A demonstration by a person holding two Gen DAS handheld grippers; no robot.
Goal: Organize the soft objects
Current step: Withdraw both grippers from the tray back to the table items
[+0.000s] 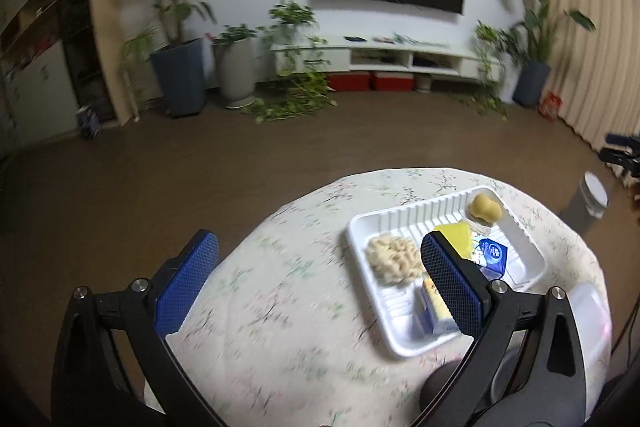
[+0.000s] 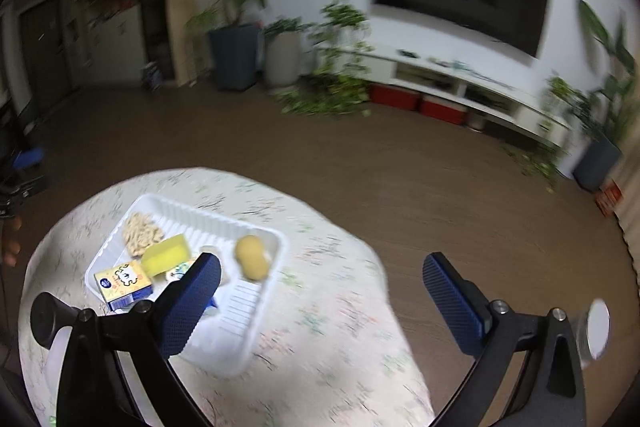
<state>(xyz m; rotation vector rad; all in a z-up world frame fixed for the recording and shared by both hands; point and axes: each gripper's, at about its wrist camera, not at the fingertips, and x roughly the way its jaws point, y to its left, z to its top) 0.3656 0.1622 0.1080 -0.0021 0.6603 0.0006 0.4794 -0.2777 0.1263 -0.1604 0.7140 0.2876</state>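
Two grippers are seen here, both spread wide with nothing between the blue pads: the left gripper (image 1: 320, 283) hangs over the near-left of the round table (image 1: 280, 307), and the right gripper (image 2: 322, 301) sits above the table's right side, one finger overlapping the white tray (image 2: 256, 327) in view only. All the soft stuff is already parked in that one tray: one beige knobbly scrubber (image 1: 392, 261), one yellow sponge (image 1: 456, 233), one tan gourd-shaped sponge (image 1: 485, 207), one yellow-and-blue tissue pack (image 2: 123, 283) and one more blue-and-white packet (image 1: 491, 255). So five items are counted, though the shots are motion-blurred and a sixth bit could be hidden behind the fingers. Judging by that, the sorting looks basically done, and the step in hand is probably the pull-back. To do it well, both tools should be kept wide open and lifted straight off, so the tray rim isn't clipped and the light foam tray isn't dragged across the floral cloth. If anything is to be tidied further, the tissue pack near the tray's front edge would be the piece to nudge inward, gently, since squashy things spring back when pinched hard.
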